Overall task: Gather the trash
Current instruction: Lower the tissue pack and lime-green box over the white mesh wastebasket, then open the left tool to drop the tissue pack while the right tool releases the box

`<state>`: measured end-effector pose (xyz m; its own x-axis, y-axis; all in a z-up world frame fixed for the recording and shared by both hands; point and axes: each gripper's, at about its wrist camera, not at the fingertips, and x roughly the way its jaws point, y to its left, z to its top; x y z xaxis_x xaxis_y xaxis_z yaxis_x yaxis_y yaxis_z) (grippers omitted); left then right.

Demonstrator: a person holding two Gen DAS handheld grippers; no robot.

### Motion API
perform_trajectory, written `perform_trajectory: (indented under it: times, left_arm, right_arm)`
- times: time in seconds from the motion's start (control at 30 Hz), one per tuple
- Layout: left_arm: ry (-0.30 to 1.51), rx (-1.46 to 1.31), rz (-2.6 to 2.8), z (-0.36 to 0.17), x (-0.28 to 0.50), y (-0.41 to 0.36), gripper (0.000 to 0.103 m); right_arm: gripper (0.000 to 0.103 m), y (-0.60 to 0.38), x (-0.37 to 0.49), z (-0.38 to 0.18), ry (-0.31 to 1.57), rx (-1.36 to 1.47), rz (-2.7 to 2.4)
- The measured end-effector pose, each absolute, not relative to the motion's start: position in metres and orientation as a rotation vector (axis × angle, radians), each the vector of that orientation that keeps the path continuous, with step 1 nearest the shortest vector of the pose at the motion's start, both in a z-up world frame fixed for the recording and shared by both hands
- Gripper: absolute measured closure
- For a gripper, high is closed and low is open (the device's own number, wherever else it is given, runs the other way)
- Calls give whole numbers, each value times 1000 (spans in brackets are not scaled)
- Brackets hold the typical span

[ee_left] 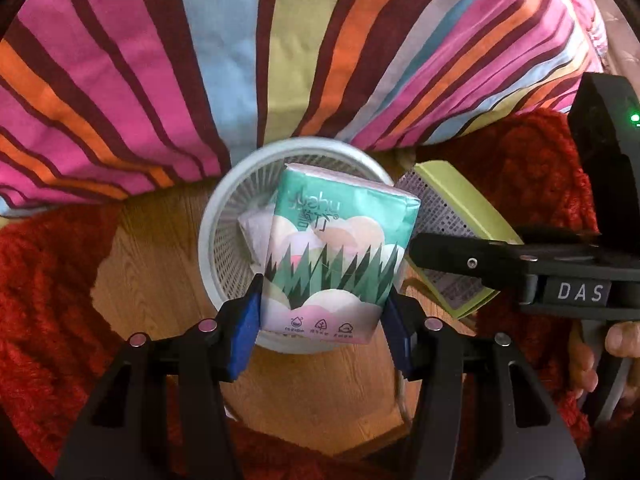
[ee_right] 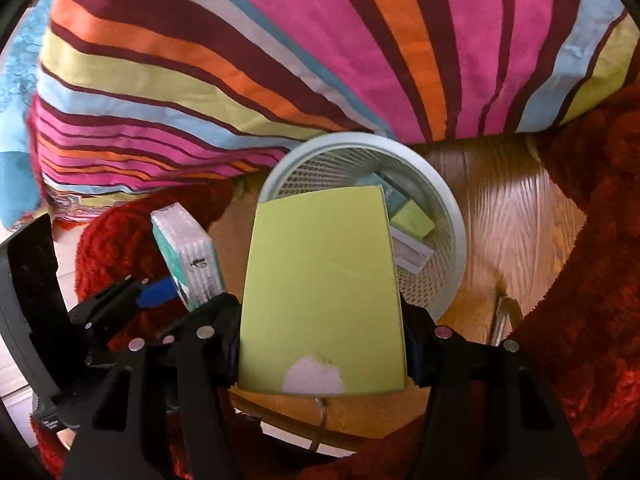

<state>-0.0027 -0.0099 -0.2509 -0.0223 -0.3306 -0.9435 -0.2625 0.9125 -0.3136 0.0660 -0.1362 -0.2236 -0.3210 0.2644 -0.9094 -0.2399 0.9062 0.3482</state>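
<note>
Both grippers hold trash above the bin, ready to drop.

The left gripper (ee_left: 324, 312) clamps a tissue pack (ee_left: 332, 256) by its sides, directly over the white mesh bin (ee_left: 216, 216); the right gripper (ee_right: 322, 344) grips a green box (ee_right: 320, 280) whose far end overlaps the bin (ee_right: 452, 216) rim. To do this well, I would centre each item over the opening before letting go (the green box looks nearer the rim, so it risks catching there). The bin already holds small boxes (ee_right: 412, 220), leaving less room. A striped cover (ee_left: 160, 80) hangs close beyond the bin, a red rug (ee_left: 48, 280) flanks both grippers, and wood floor (ee_right: 500, 208) lies beneath.
</note>
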Motion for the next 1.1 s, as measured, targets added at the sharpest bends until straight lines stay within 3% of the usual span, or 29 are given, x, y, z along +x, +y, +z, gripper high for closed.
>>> perform_trajectory:
  times: [0.43, 1.1]
  left_arm:
    - [1802, -546, -36, -300, 1, -8, 49]
    - [1957, -530, 6, -348, 7, -13, 48]
  right_arm:
    - [46, -136, 71, -268, 1964, 5, 391]
    - [46, -135, 69, -320, 2101, -23, 270]
